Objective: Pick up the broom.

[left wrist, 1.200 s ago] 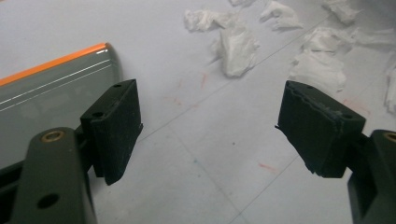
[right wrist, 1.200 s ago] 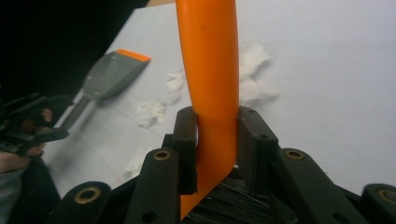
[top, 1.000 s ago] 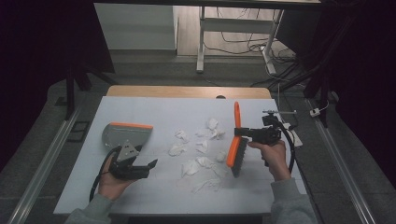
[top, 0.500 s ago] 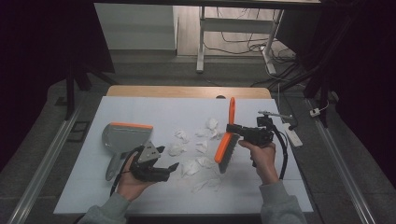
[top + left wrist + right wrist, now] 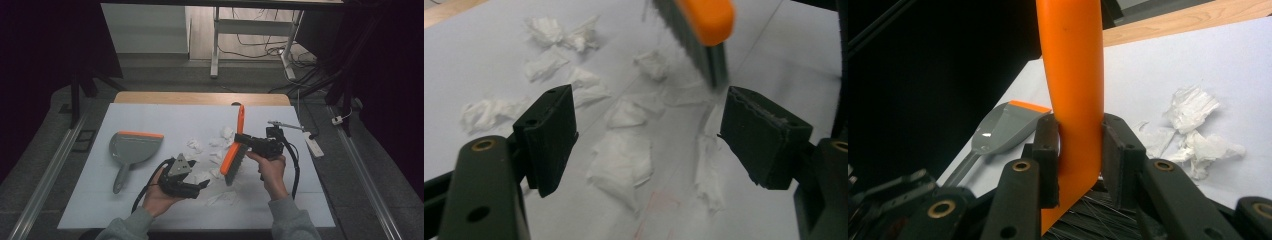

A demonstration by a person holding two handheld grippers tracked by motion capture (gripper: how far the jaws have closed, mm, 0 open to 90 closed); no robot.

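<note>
An orange brush (image 5: 234,152) with dark bristles is tilted over the white sheet, its bristles down among the white paper scraps (image 5: 217,145). My right gripper (image 5: 240,139) is shut on the brush's orange handle (image 5: 1073,60), with both pads of my right gripper (image 5: 1079,150) pressed against it. To the left of the brush, my left gripper (image 5: 202,186) is open just above the sheet. In the left gripper view its jaws (image 5: 649,120) stand wide apart over scraps (image 5: 621,160), with the brush head (image 5: 704,20) just ahead. A grey dustpan (image 5: 132,147) with an orange lip lies at the left.
The white sheet (image 5: 150,210) covers a wooden table (image 5: 200,98). A small white bar-shaped item (image 5: 315,146) lies at the sheet's right edge. One more scrap (image 5: 222,197) lies near the front. Metal rails (image 5: 45,190) run along both sides of the table.
My right gripper has carried the brush left and tilted it, bristles down into the scraps. My left gripper has moved right, away from the dustpan and towards the scraps.
</note>
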